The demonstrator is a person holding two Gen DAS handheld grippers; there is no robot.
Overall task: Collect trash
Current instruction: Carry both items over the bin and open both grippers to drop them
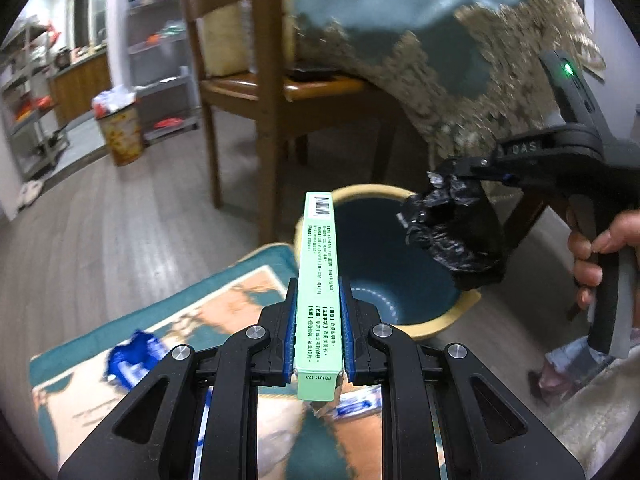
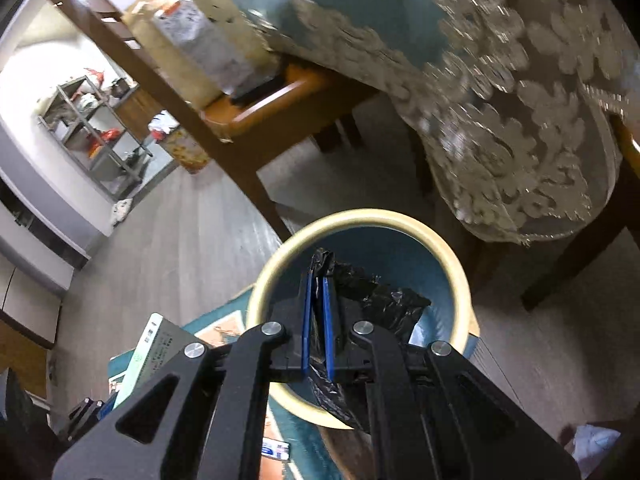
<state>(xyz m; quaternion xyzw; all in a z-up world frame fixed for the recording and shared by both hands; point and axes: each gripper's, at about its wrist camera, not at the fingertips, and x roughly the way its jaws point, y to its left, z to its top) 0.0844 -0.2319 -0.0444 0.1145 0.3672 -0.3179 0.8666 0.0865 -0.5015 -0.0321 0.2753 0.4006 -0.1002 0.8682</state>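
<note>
Pointing lengthwise away from the left gripper (image 1: 320,312), green box (image 1: 318,280).

Two grippers (image 1: 319,320) (image 2: 316,320), one green box (image 1: 319,280), one black bag (image 1: 452,228), one bin (image 2: 360,216), one blue wrapper (image 1: 134,354), one chair (image 1: 256,92), one rug (image 1: 120,360).

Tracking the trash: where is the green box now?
The green box is clamped in the left hand-held gripper, near the blue bin's rim, left of the black bag.
</note>
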